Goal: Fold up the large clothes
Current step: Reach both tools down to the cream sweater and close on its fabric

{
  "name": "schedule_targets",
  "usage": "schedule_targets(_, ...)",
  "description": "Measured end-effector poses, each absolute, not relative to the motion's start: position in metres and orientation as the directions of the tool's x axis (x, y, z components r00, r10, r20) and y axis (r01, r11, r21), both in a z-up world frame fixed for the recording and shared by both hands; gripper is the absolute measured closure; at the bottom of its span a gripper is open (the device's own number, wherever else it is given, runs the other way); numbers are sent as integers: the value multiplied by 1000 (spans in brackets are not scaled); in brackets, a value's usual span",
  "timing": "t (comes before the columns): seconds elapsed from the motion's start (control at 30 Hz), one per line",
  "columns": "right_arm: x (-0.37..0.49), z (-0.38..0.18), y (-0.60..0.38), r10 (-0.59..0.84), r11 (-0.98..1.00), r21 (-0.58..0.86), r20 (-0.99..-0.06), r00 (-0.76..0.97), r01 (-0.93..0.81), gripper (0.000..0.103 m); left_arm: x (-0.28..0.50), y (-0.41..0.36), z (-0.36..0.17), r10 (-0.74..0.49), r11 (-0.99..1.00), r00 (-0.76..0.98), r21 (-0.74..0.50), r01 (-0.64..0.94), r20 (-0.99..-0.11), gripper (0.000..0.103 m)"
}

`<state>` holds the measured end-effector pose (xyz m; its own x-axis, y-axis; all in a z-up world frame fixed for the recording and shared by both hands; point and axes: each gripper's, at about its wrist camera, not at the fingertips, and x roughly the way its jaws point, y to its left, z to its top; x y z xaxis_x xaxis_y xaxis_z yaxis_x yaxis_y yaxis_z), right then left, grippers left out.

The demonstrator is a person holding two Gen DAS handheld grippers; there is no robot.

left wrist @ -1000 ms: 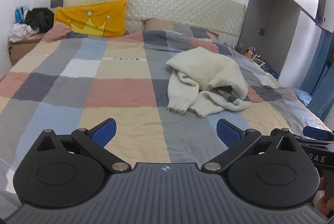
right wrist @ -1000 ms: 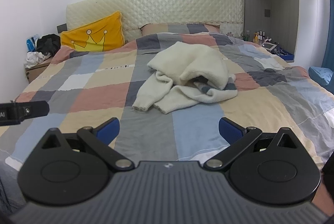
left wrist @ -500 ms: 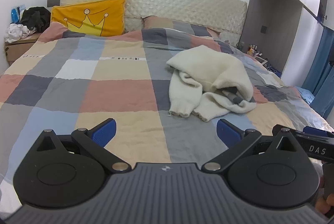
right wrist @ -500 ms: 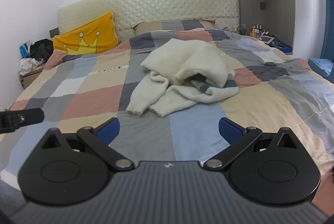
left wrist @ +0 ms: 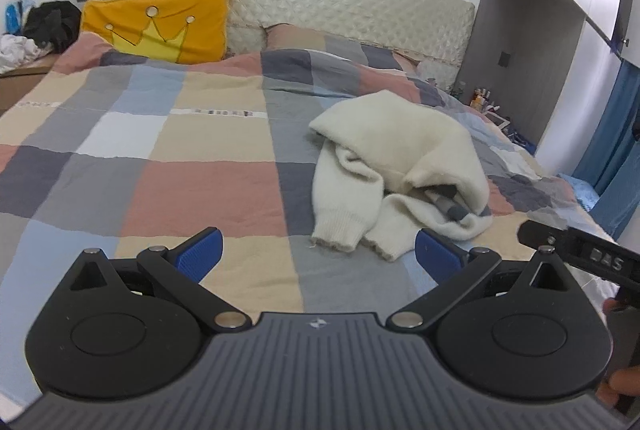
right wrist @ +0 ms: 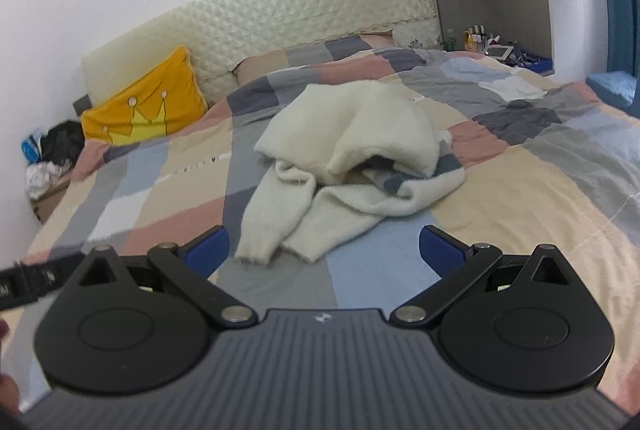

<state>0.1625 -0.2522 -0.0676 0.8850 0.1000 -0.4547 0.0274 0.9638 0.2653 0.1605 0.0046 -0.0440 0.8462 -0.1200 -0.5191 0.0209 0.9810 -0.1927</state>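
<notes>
Both claws, left claw (left wrist: pixel 318 250) and right claw (right wrist: pixel 324 250), hang wide open and empty above the patchwork-quilted bed (left wrist: pixel 200 185), where a crumpled cream knitted sweater (right wrist: pixel 352 149) awaits spreading flat, apparently the first step before folding.

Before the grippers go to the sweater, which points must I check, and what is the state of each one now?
1. Left gripper open, fingers empty: ok.
2. Right gripper open, fingers empty: ok.
3. Cream sweater lies flat for folding: not ok, it is a crumpled heap.
4. Both sleeve cuffs visible near the grippers: ok.
5. Checked bedcover beside the sweater has room to spread it: ok.
6. Nothing hidden inside the heap: cannot tell; a grey-striped part shows in the opening.
</notes>
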Motion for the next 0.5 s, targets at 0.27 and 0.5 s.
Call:
schedule_targets(0.27,206,-72,-266,176,903,427,-448,876,37,0,213,-1,-48,-103,975,855,-222,-14,-508,0)
schedule_targets(0.5,254,-81,-280,220,853,519,-453,864,55,0,280,-11,-63,-125,971,851,-240,-1,-509,0)
